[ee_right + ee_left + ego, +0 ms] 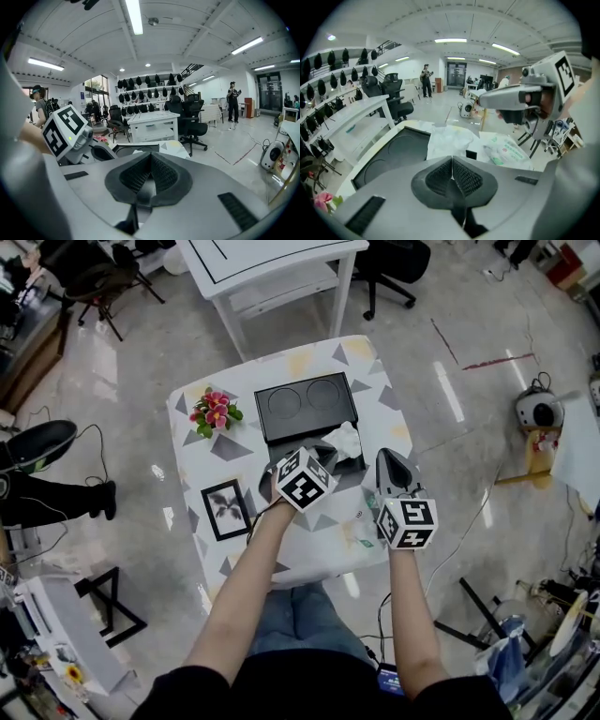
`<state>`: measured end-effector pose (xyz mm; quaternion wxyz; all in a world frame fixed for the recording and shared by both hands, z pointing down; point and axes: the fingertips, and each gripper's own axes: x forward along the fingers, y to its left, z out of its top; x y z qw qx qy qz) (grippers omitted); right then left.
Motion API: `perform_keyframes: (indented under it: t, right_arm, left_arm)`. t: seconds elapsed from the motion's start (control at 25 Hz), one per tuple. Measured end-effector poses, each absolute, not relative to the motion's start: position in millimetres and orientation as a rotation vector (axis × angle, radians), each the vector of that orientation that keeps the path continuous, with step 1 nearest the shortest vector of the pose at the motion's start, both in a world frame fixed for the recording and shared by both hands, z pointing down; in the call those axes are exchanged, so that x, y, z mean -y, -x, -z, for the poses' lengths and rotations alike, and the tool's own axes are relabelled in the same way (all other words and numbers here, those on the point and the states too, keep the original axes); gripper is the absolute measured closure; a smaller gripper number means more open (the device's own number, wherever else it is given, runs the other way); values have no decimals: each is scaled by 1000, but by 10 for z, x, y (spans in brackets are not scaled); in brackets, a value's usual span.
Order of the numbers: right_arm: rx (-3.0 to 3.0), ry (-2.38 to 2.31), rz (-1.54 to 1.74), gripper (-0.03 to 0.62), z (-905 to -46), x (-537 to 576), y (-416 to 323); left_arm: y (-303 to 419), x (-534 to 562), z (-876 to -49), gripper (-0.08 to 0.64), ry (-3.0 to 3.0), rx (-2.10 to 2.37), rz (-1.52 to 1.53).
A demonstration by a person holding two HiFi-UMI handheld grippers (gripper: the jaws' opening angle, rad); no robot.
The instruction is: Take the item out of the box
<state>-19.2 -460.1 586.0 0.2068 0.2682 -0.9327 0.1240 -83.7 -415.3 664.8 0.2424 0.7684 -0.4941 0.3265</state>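
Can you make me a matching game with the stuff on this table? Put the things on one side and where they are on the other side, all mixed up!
Things:
1. bunch of pink flowers
2. black-framed leaf picture
3. flat black box with two round shapes on top
4. white crumpled wrapping

Places on the patterned table, as the head view shows it:
A. at the box's near right corner
B. in the middle of the far half
C. on the near left side
D. by the far left corner

Pairs: 1-D, 2-C, 3-B, 4-A.
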Motion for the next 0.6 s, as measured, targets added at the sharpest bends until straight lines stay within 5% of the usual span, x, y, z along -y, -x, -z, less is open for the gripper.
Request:
perform_keyframes:
  t: [0.6]
  right_arm:
    - [2753,-875,-291,592,-5043,4080,0]
  left_arm:
    - [1294,3643,-4706,538,-2207,1868,-415]
